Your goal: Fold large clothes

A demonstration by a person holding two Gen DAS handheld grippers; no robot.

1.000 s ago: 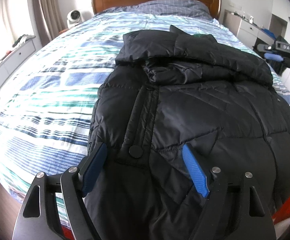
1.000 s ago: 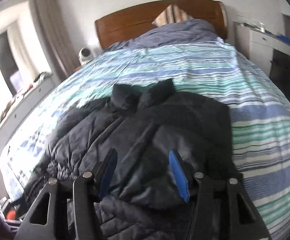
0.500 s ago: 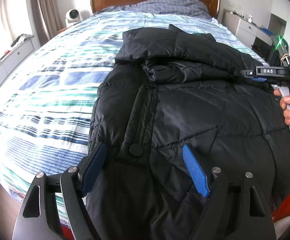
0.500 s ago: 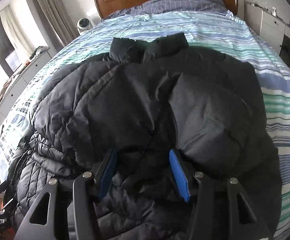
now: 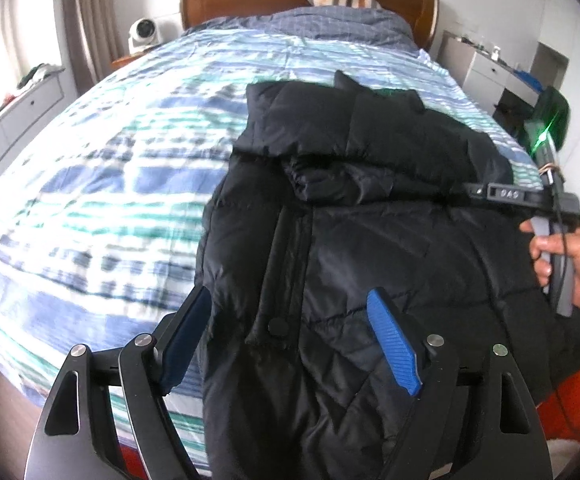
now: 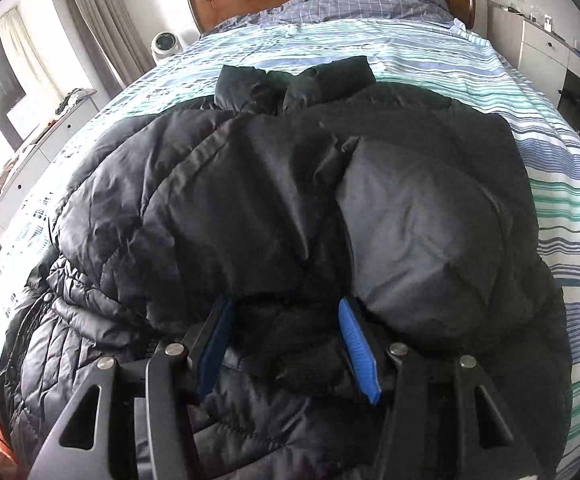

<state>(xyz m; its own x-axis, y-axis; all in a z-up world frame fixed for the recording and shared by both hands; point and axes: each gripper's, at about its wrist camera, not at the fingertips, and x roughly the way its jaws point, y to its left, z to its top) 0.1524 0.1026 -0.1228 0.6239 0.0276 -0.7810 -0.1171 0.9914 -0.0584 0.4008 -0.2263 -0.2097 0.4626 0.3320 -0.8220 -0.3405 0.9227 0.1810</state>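
Left claw [image 5: 290,340] spread wide, pads clear of fabric, hovering over near hem of black puffer jacket [image 5: 369,240]. Right claw [image 6: 286,340] half spread, fingers sunk into a bunched fold of the jacket; cannot tell if pads actually pinch it. Hand [image 5: 569,264] on right claw's handle seen at right edge of left view. Jacket lies on striped bed [image 5: 110,184], toward near right side, collar at far end, sleeve folded across chest, hem draping over near bed edge.

Risks: slick, puffy fabric likely slips from a shallow bite; overhanging hem may drag the jacket off; trapped air could spring folds open.
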